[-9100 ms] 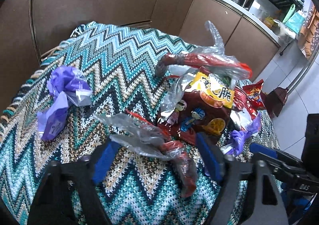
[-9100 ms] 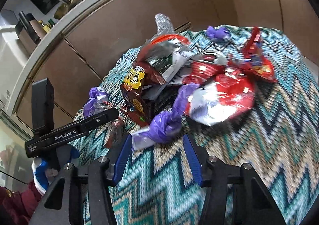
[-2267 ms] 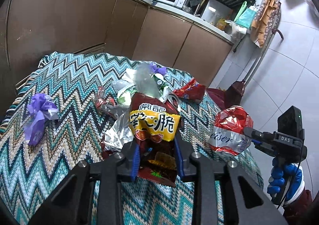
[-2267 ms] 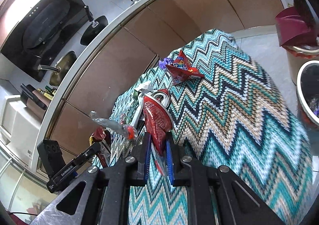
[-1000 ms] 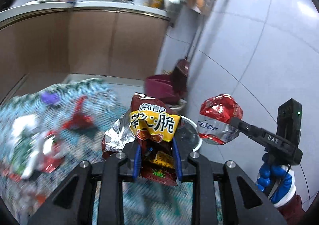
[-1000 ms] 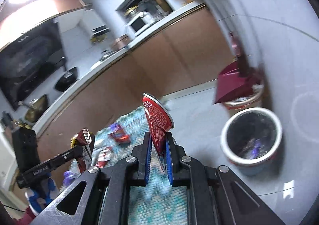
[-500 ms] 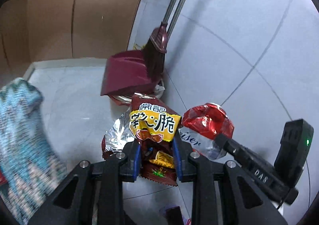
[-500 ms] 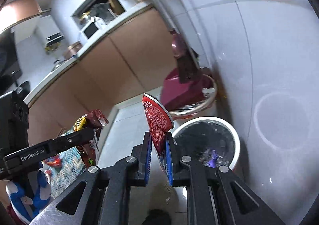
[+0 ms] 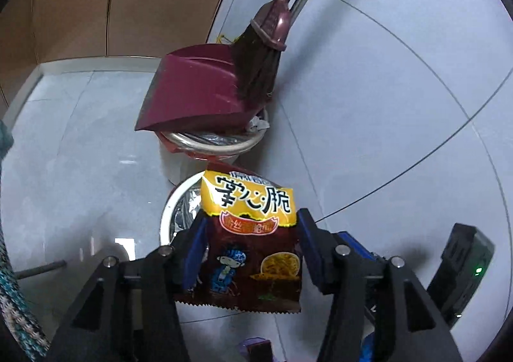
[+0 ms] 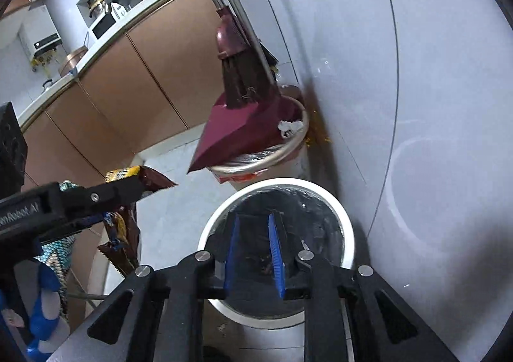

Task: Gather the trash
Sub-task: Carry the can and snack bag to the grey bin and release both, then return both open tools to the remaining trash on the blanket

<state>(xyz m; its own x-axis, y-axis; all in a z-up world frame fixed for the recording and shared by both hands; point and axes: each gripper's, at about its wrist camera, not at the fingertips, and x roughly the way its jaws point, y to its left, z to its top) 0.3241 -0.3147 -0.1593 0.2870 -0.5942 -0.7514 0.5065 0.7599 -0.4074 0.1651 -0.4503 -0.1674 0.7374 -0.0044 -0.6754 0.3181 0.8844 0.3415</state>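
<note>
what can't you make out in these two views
- White bin contents: right wrist view, dark inside and partly behind the right gripper, whose jaws have just been opening with nothing between them.
- Broom handle top: cut off by the upper edge in both views.
- Purple thing: left wrist view, cut by the bottom edge, unidentifiable.

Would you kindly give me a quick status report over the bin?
Left gripper jaws just opened, snack bag loose between them. Right gripper jaws just parted, empty, over white bin. Nothing in the way.
</note>
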